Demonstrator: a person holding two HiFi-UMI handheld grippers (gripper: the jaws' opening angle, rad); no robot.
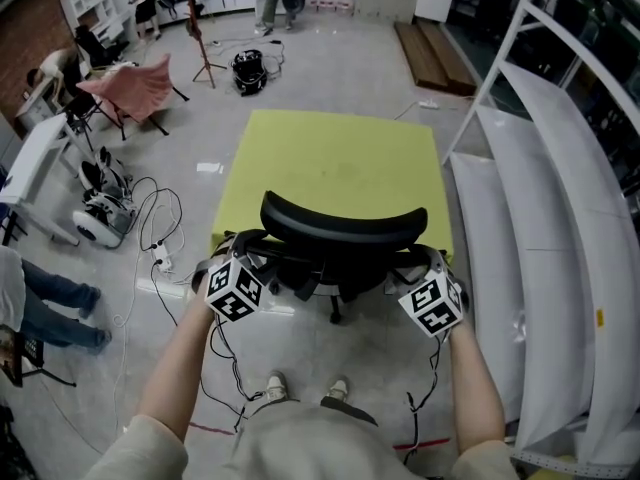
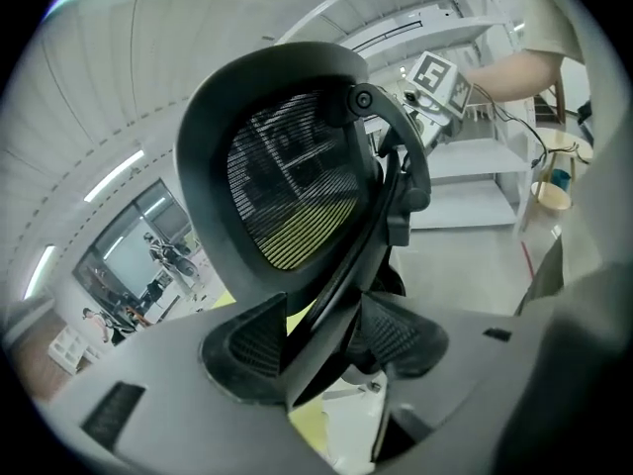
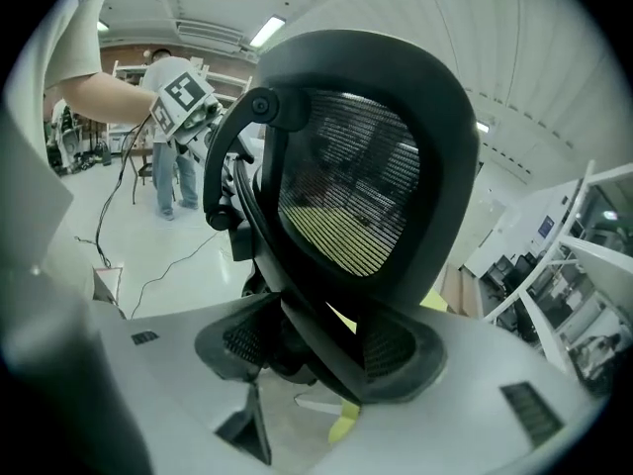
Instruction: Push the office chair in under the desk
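Nearest, the left claw (image 2: pixel 321 339) and the right claw (image 3: pixel 316 349) are each clamped on a strut behind the office chair (image 1: pixel 340 230) backrest. The chair stands against the near edge of the yellow-green table (image 1: pixel 340 158). Its seat looks tucked beneath, so little pushing seems left.

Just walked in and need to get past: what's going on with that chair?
A person stands behind a black mesh office chair with a gripper in each hand. The left claw and the right claw are each clamped on a frame strut behind the backrest, one on either side. The chair faces the yellow-green desk. Its backrest is close to the desk's near edge, so the seat seems largely tucked under.
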